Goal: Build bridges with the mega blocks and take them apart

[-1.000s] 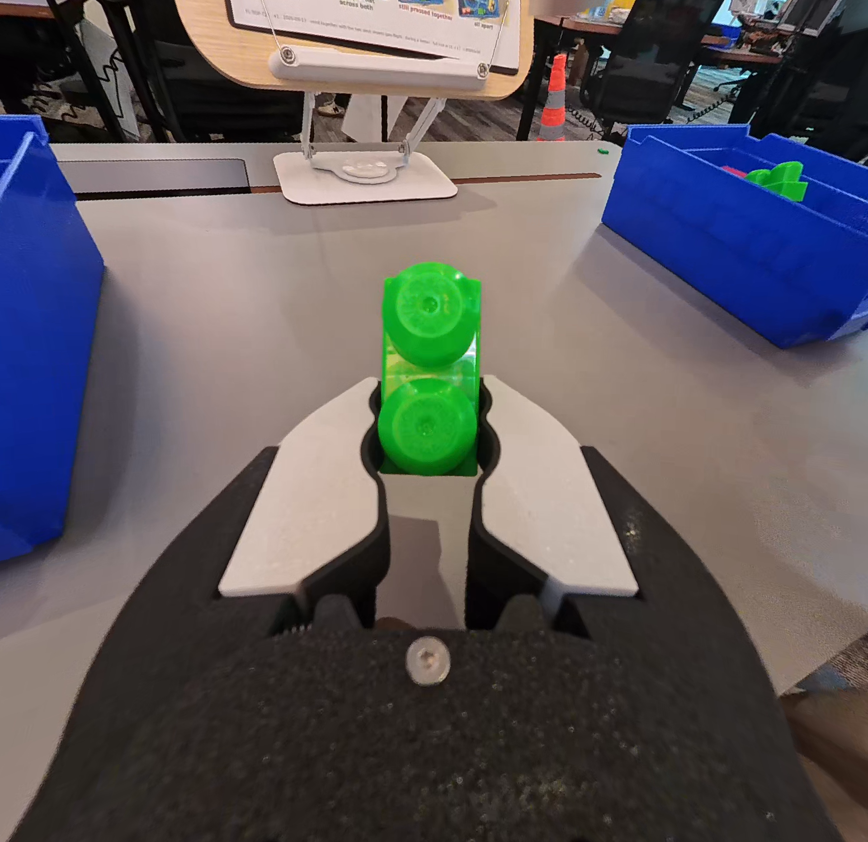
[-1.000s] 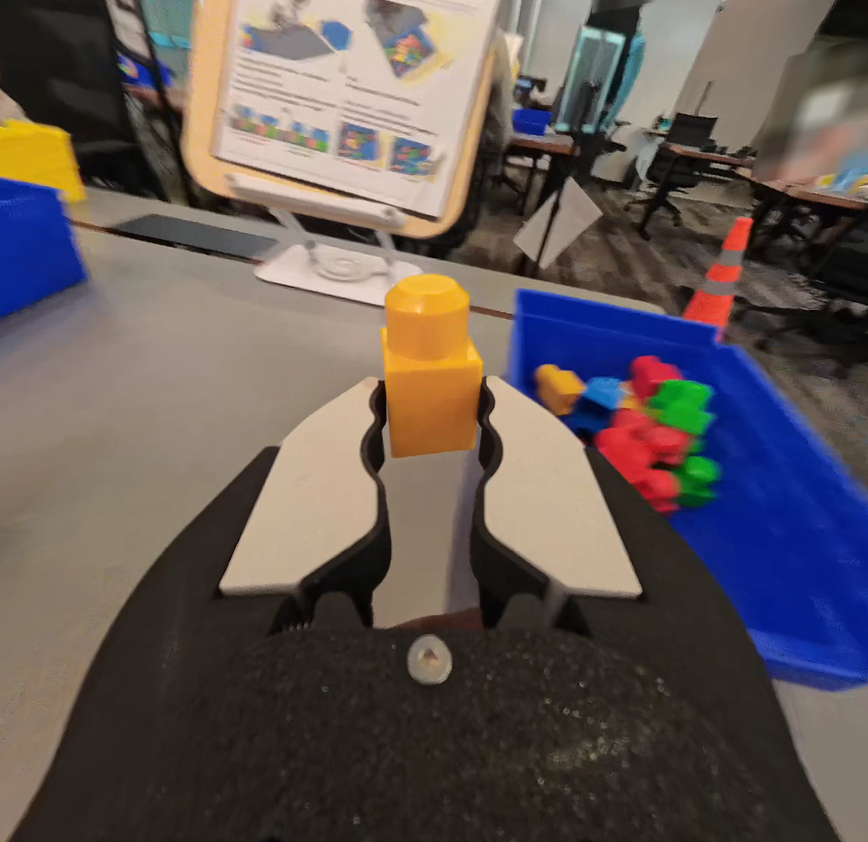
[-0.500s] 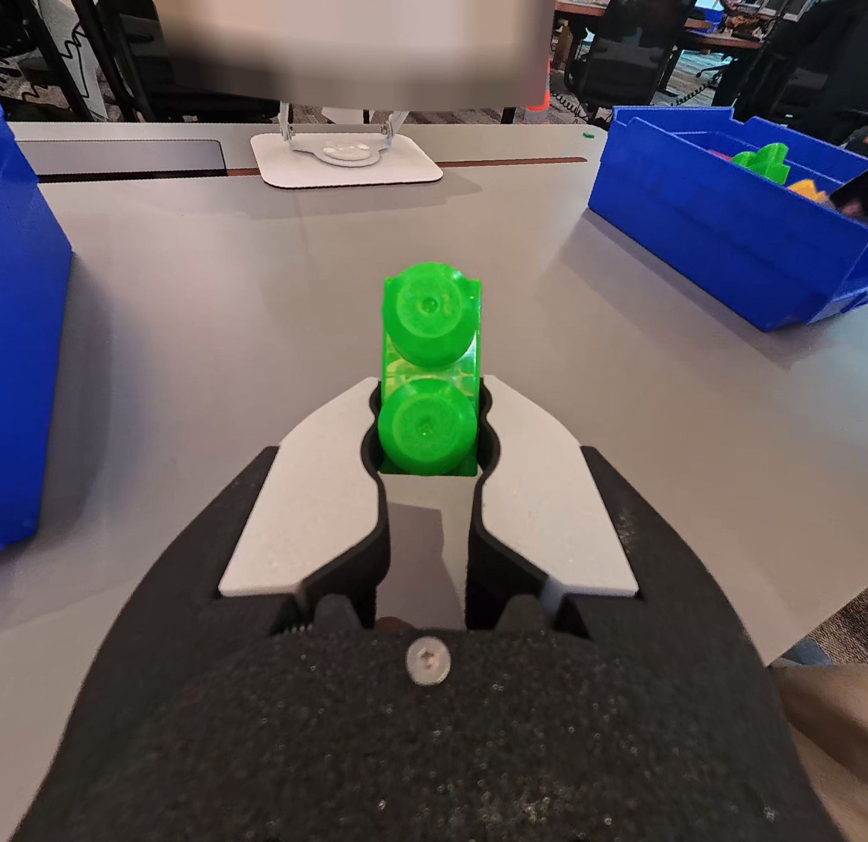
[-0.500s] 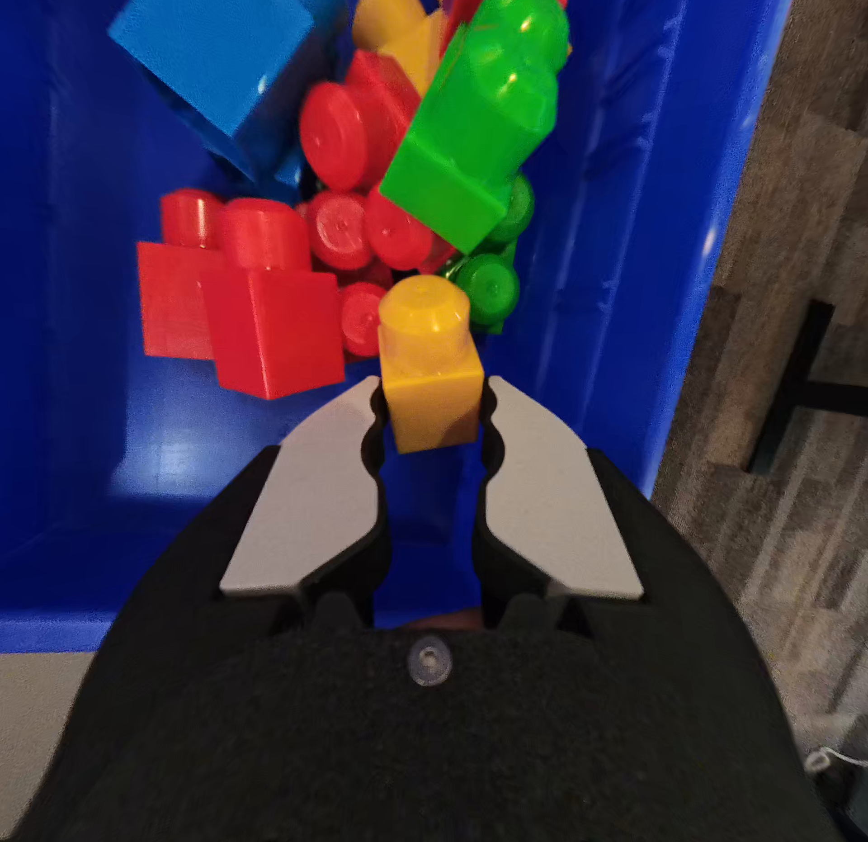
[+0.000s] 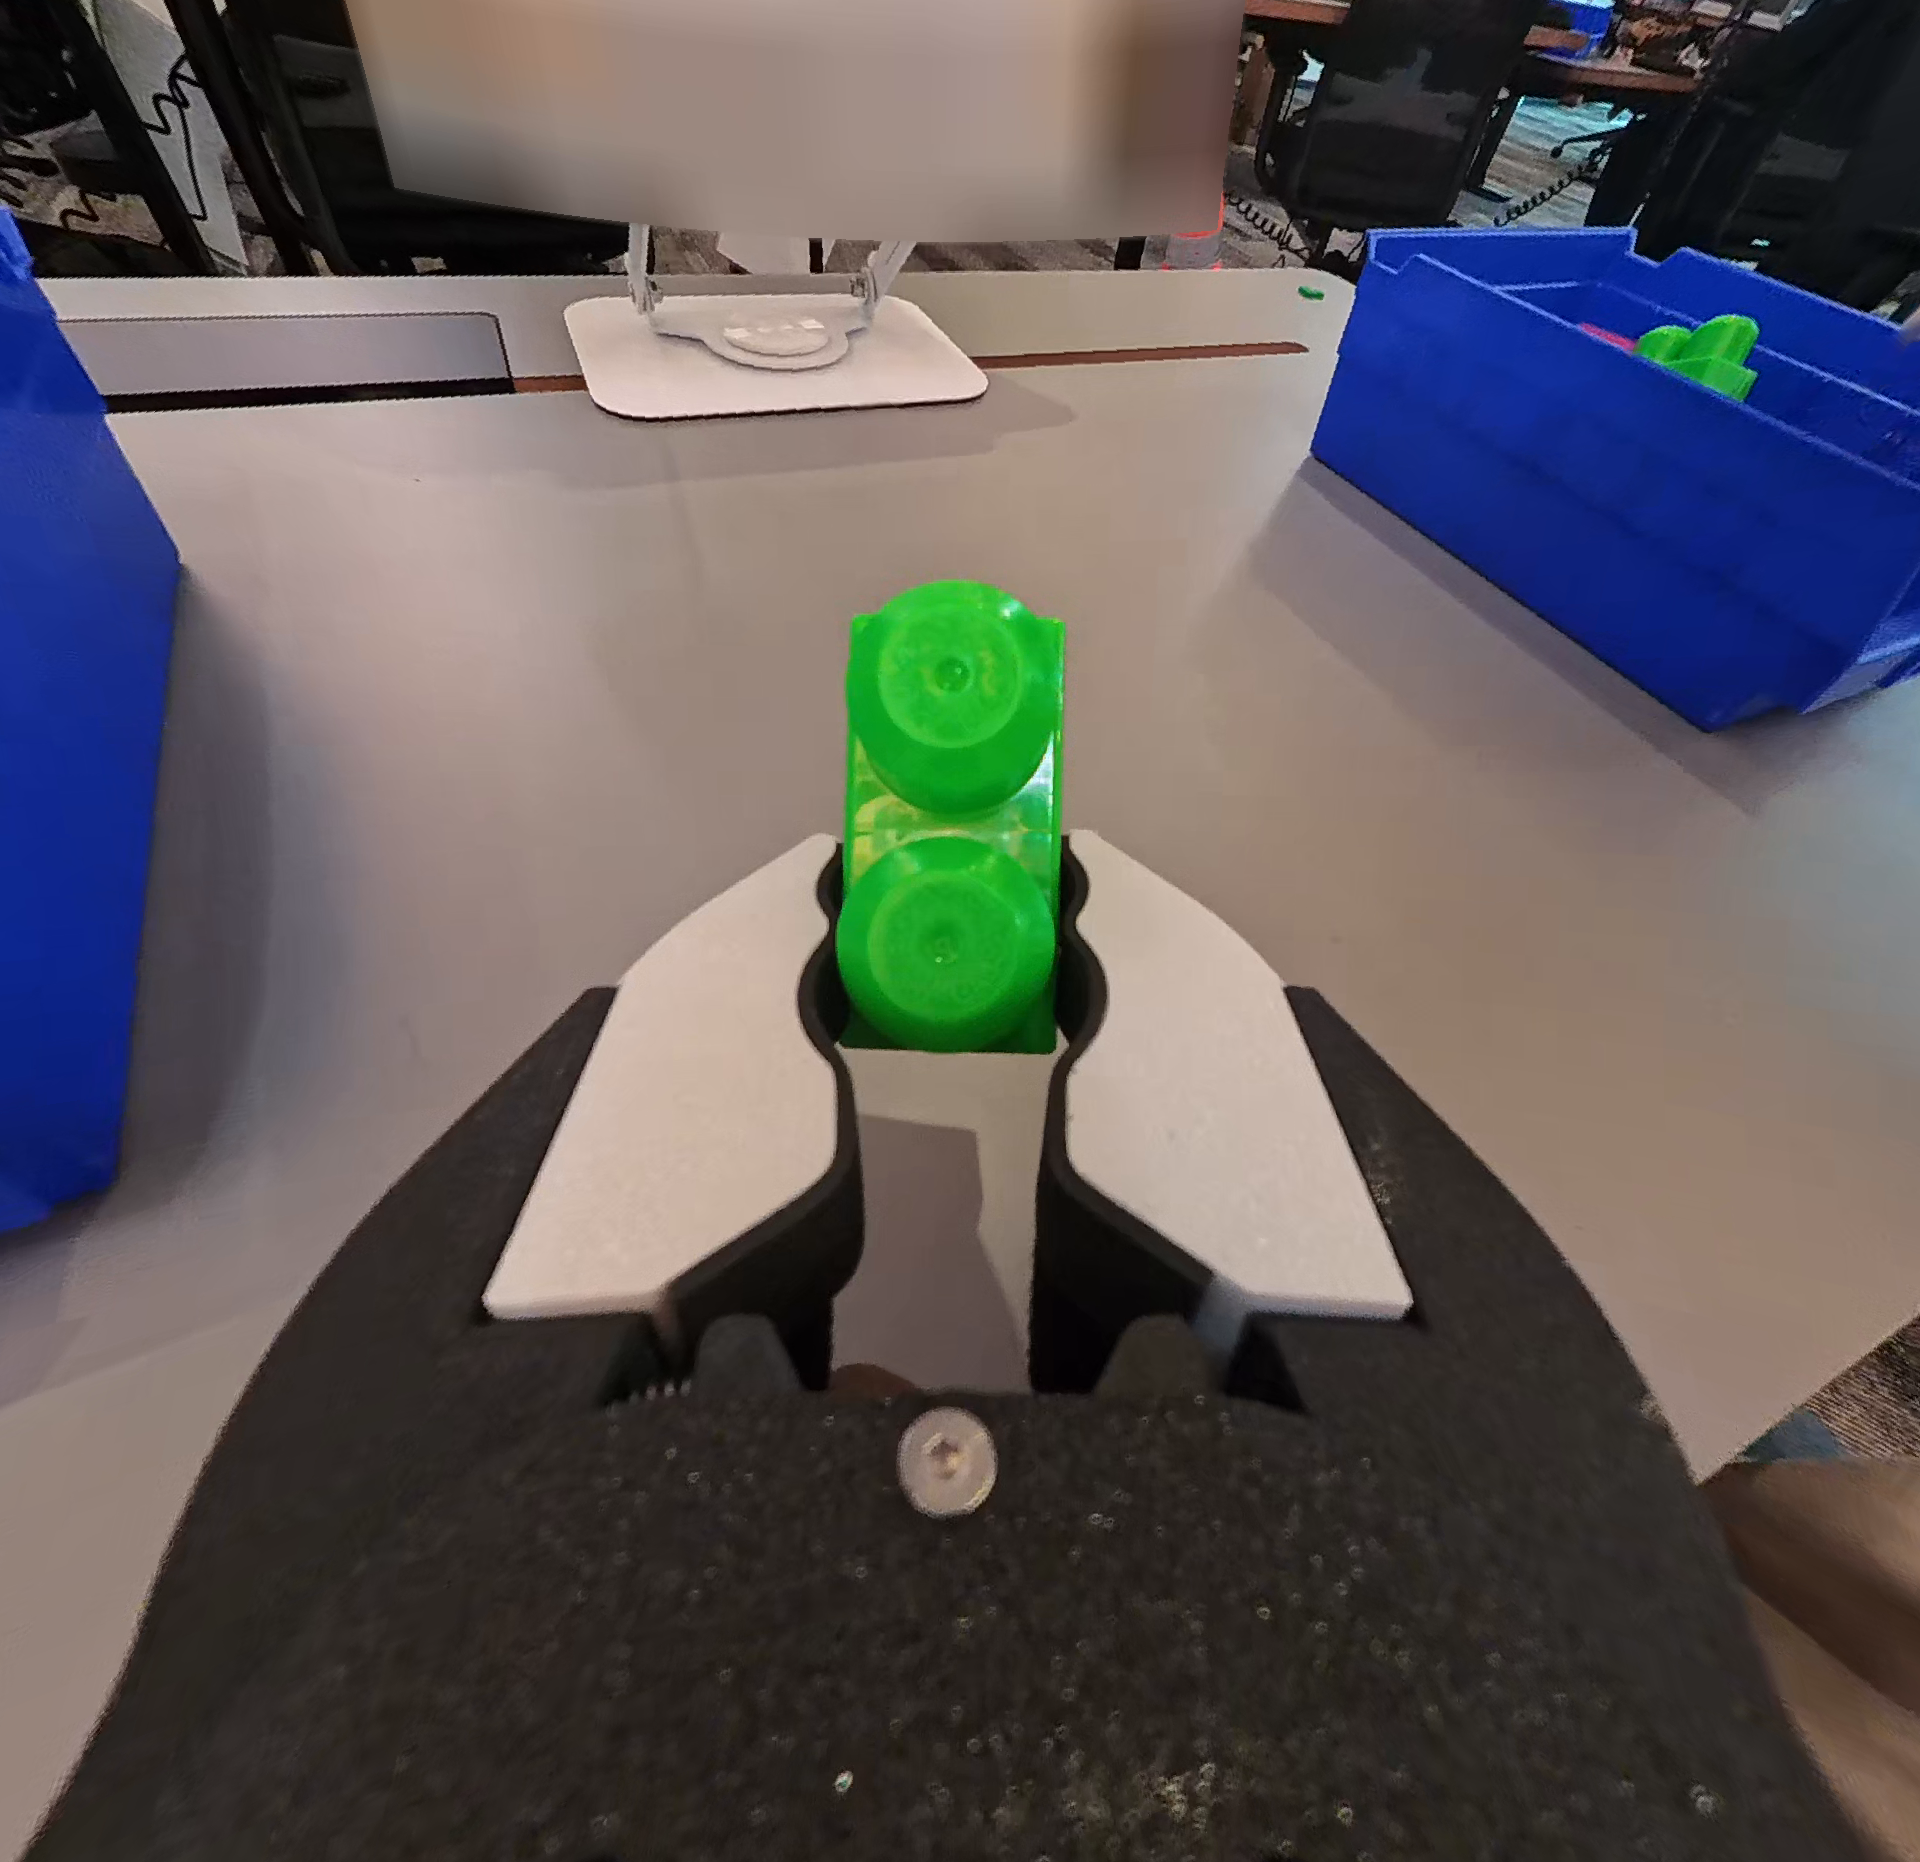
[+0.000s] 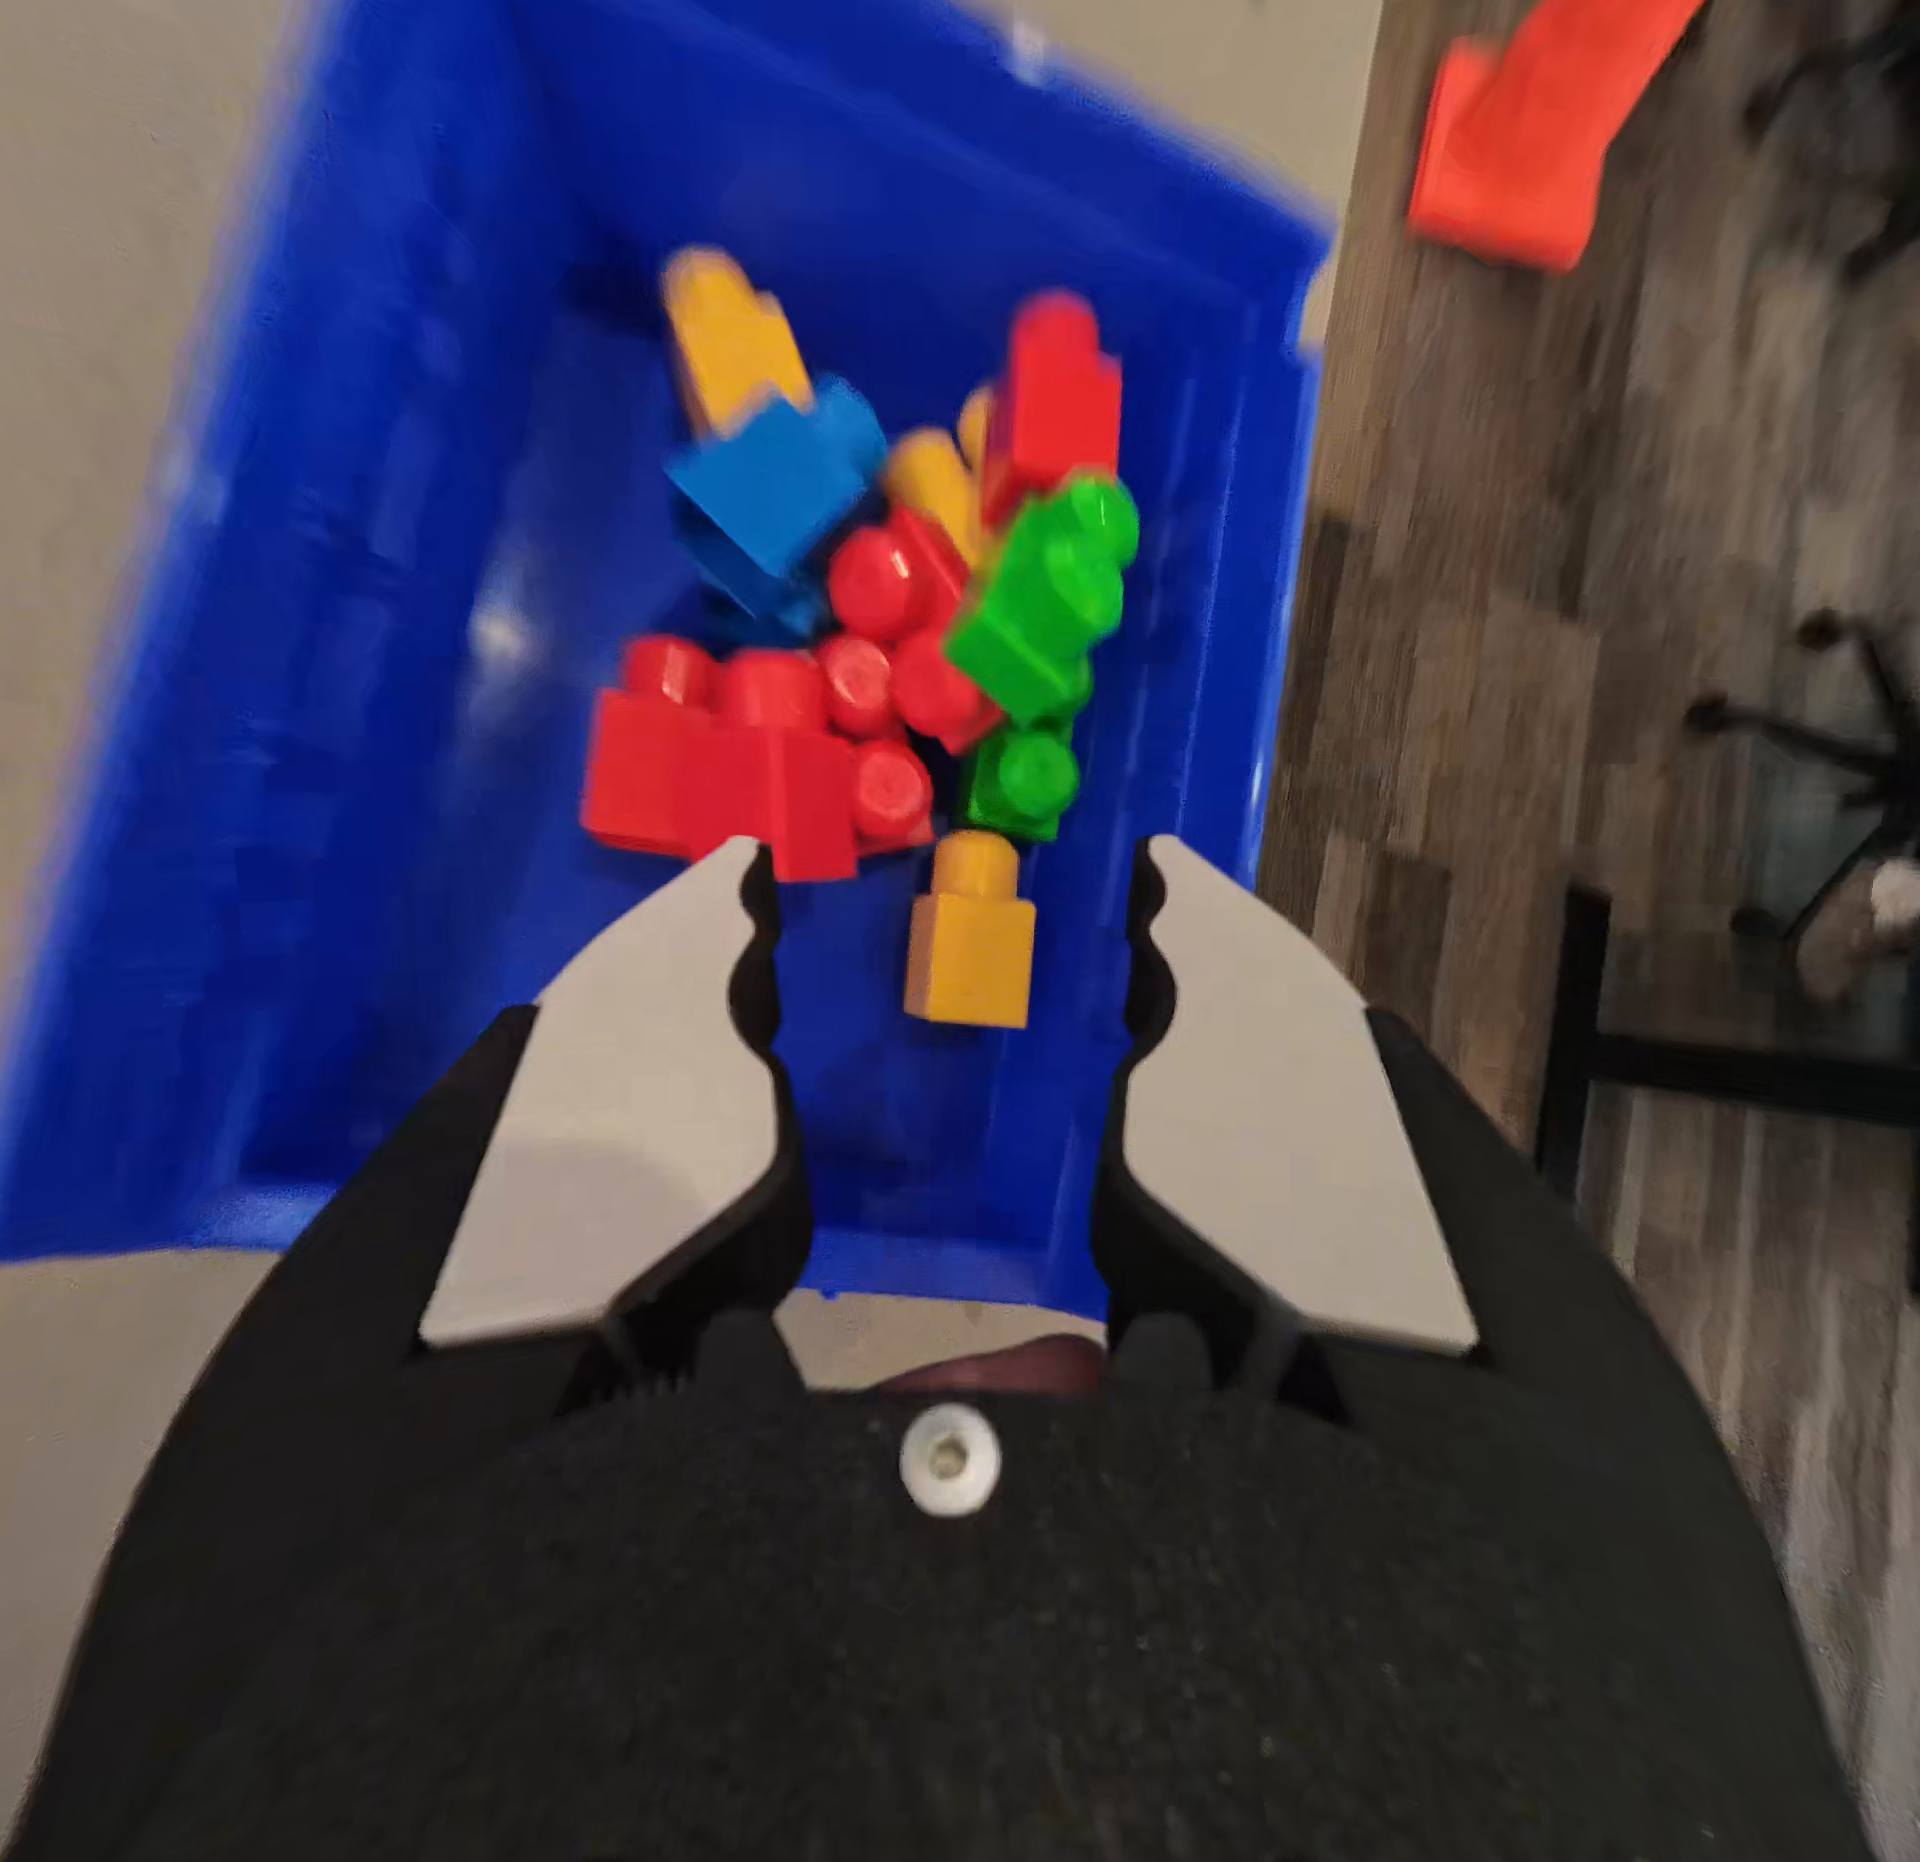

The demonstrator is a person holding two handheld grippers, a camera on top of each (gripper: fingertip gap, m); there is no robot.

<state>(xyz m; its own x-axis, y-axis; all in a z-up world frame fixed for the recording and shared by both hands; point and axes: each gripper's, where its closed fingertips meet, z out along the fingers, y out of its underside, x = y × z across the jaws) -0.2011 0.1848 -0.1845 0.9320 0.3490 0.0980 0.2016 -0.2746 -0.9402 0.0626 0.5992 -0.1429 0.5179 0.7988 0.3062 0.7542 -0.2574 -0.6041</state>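
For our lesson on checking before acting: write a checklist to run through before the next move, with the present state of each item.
1. Left gripper shut on the green two-stud block: ok.
2. Right gripper open and empty: ok.
3. Yellow one-stud block free of the fingers, inside the blue bin: ok.
4. Yellow block at rest: cannot tell, the picture is blurred.
5. Blue bin reachable in the left wrist view, on the grey table: ok.
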